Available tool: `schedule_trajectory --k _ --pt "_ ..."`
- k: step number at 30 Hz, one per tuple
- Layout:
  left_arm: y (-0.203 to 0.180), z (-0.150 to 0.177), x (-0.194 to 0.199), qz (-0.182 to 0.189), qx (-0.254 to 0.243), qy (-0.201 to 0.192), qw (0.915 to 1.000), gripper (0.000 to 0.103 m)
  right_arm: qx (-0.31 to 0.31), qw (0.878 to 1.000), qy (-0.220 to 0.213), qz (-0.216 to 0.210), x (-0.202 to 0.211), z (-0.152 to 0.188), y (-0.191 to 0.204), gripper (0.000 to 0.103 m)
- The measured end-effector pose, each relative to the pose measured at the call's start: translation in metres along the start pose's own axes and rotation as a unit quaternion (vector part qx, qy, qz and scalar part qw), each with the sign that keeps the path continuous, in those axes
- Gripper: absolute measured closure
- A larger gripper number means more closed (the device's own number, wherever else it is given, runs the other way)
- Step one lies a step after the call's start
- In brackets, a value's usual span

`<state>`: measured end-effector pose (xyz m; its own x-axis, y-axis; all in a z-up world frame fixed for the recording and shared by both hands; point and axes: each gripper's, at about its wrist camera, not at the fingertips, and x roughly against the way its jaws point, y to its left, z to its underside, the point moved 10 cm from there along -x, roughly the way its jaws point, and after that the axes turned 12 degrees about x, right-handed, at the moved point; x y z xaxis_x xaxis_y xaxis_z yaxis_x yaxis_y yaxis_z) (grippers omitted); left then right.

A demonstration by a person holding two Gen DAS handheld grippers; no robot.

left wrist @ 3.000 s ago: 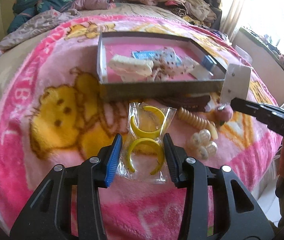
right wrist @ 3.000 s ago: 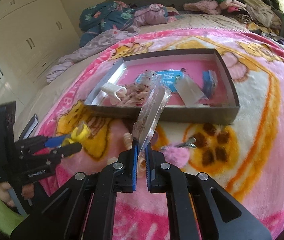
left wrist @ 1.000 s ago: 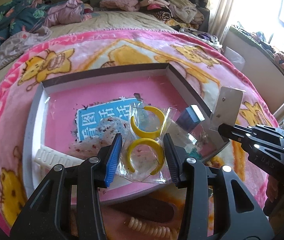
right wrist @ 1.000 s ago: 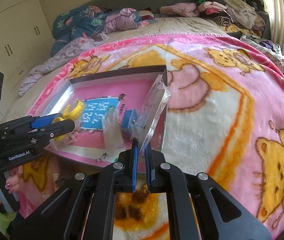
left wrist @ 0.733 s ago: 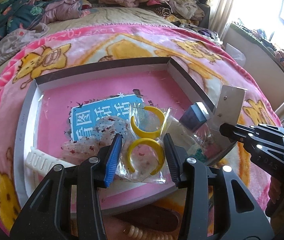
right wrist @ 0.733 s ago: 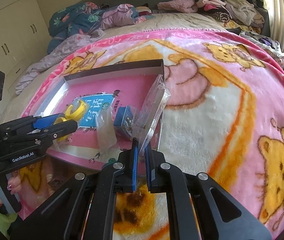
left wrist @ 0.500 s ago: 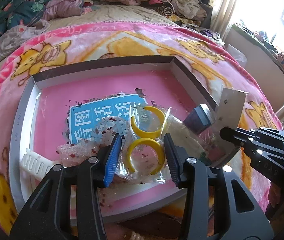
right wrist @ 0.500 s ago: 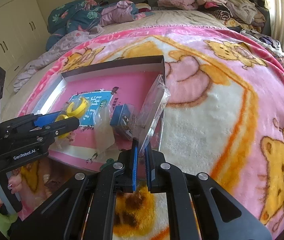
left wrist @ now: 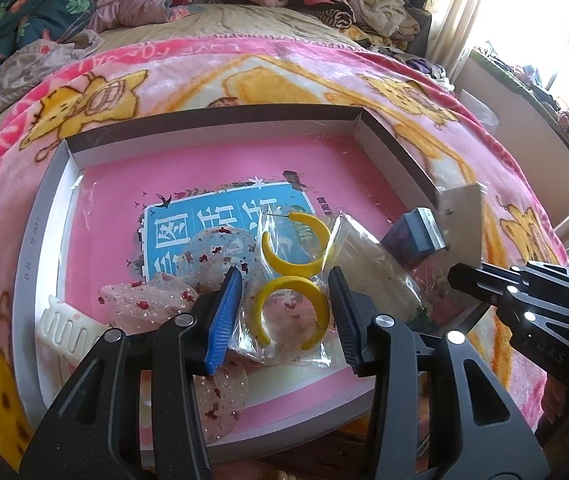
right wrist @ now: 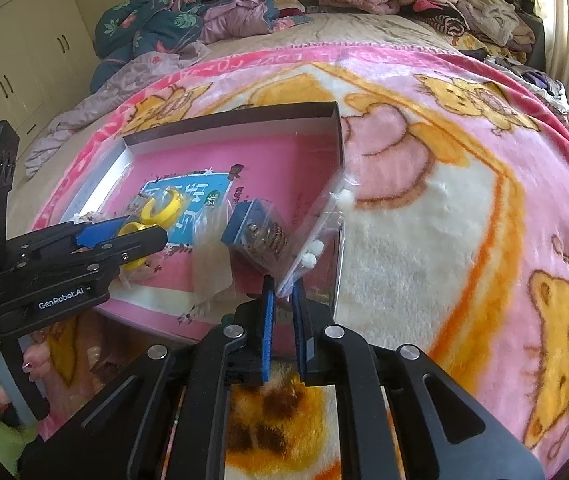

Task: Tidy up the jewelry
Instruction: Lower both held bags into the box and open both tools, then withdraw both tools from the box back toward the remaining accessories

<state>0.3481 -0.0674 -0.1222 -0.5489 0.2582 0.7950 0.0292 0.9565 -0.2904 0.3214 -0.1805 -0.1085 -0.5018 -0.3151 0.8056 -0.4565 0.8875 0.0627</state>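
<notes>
**Left wrist view – two bags over the box, drop not yet done**

Already lying inside the box (left wrist: 212, 118): a white comb (left wrist: 68, 328) by the near-left corner, a see-through speckled cloth piece (left wrist: 152, 300) next to it, a small blue case (right wrist: 252, 228) near the right wall, and a flat clear packet (right wrist: 212, 264) beside that. So a good part of the tidying looks done.

Held over the middle of the box by the left gripper (left wrist: 284, 280) – a clear bag with two yellow hoops (left wrist: 290, 276). Fingers about a third open, pressed on both sides of the bag, one hoop right between them.

Over the right wall of the box, the right gripper (right wrist: 282, 284), almost shut but just starting to open. Corner of a small clear bag with white beads (right wrist: 320, 220) between the pads, bag leaning out above them.

Probably left to do – letting both bags fall into the box, the beaded one first. Past the near wall of the box, on the pink blanket (left wrist: 244, 68), a few pale bits (left wrist: 276, 475) peeking out, too hidden to name. Maybe more to pick up there.
</notes>
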Motion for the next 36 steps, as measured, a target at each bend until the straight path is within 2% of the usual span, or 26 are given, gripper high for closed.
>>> schedule_trajectory --k 4,8,11,14,18,21,25,29,36 --pt "-0.001 0.0 0.002 0.0 -0.002 -0.001 1.0 0.065 -0.003 1.0 -0.004 0.005 0.005 0.001 -0.002 0.079" --pt "0.0 -0.001 0.008 0.0 0.0 -0.006 1.0 0.055 -0.005 1.0 -0.01 0.009 0.013 0.0 -0.003 0.075" --pt "0.0 -0.003 0.015 0.0 0.001 -0.012 0.9999 0.053 -0.006 1.0 -0.014 0.012 0.02 0.0 -0.002 0.07" --pt "-0.001 -0.003 0.024 0.001 0.002 -0.02 0.9998 0.045 -0.008 1.0 -0.019 0.014 0.027 -0.001 -0.001 0.064" --pt "0.0 -0.005 0.036 -0.005 0.001 -0.03 0.9995 0.038 -0.006 1.0 -0.025 0.016 0.035 -0.001 0.002 0.062" --pt "0.003 -0.006 0.046 -0.004 0.008 -0.035 0.9994 0.034 -0.005 0.999 -0.032 0.019 0.043 -0.002 0.004 0.055" --pt "0.006 -0.006 0.06 -0.007 0.013 -0.045 0.9989 0.023 -0.005 0.999 -0.038 0.02 0.05 -0.001 0.007 0.049" --pt "0.011 -0.005 0.075 -0.012 0.017 -0.057 0.9982 0.015 -0.006 0.999 -0.048 0.022 0.06 -0.001 0.009 0.043" --pt "0.019 0.004 0.095 -0.014 0.023 -0.065 0.9975 0.014 -0.001 0.998 -0.059 0.023 0.076 -0.001 0.018 0.039"
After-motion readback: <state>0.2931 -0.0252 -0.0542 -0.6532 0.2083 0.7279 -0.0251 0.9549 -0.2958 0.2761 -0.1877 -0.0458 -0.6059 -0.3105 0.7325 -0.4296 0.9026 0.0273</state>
